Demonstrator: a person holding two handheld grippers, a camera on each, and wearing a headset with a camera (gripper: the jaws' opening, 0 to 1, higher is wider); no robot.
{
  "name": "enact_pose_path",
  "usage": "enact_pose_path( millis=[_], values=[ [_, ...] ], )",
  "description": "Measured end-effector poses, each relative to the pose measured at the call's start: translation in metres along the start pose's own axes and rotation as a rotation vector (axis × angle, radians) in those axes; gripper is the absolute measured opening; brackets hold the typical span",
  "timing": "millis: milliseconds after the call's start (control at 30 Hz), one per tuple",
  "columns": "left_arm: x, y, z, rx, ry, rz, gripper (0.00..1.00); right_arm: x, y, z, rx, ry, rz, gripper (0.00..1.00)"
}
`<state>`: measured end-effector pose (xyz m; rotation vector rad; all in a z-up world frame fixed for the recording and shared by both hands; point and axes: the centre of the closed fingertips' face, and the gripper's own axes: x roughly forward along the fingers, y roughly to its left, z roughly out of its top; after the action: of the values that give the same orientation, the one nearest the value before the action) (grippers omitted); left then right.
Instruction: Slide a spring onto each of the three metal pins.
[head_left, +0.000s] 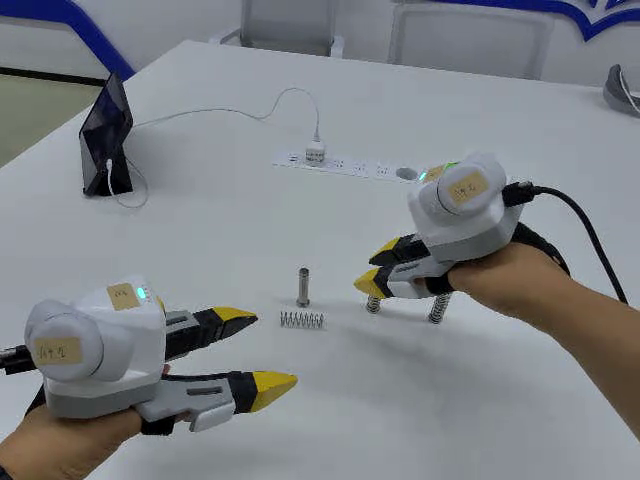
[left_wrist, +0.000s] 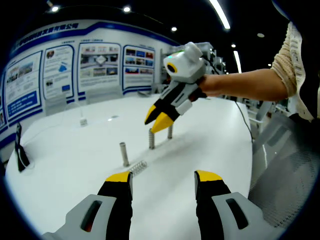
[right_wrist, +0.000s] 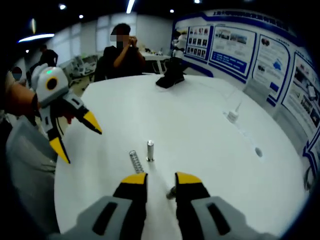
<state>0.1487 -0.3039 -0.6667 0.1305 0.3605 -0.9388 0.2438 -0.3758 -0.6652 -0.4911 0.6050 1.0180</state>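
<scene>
A bare metal pin (head_left: 303, 287) stands upright mid-table, and a loose spring (head_left: 301, 320) lies flat just in front of it. To the right stand two pins wearing springs (head_left: 374, 303) (head_left: 438, 307). My right gripper (head_left: 368, 268) hovers open just above them with nothing between its jaws. My left gripper (head_left: 265, 350) is open and empty at the near left, pointing toward the loose spring. The left gripper view shows the bare pin (left_wrist: 123, 153), the loose spring (left_wrist: 138, 167) and the right gripper (left_wrist: 157, 117) over the sprung pins (left_wrist: 151, 139). The right gripper view shows the pin (right_wrist: 150, 150) and spring (right_wrist: 134, 161).
A white power strip (head_left: 340, 165) with a plugged charger (head_left: 315, 152) lies at the back centre. A dark tablet on a stand (head_left: 107, 135) sits at the back left, with a cable. A seated person (right_wrist: 122, 50) is beyond the table's far side.
</scene>
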Motion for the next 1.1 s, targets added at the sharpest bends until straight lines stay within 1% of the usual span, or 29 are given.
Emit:
enact_pose_path(
  millis=[100,200,433,700,900,1100],
  values=[
    [-0.001,0.000,0.000,0.001,-0.001,0.001,0.50,0.005,0.011,0.003,-0.030,0.001,0.032,0.23],
    [-0.003,0.001,0.000,0.002,-0.001,0.004,0.50,0.010,0.019,0.003,-0.049,0.010,0.054,0.22],
    [-0.007,0.002,-0.003,-0.001,0.005,0.017,0.50,0.024,0.033,-0.002,-0.077,0.037,0.096,0.21],
    [-0.007,0.001,-0.004,-0.005,0.012,0.024,0.50,0.043,0.043,-0.008,-0.099,0.072,0.134,0.19],
    [-0.008,0.000,-0.005,-0.008,0.017,0.031,0.49,0.055,0.043,-0.015,-0.108,0.104,0.149,0.17],
    [-0.011,0.001,-0.008,-0.013,0.026,0.042,0.49,0.065,0.045,-0.022,-0.128,0.141,0.169,0.17]
  ],
)
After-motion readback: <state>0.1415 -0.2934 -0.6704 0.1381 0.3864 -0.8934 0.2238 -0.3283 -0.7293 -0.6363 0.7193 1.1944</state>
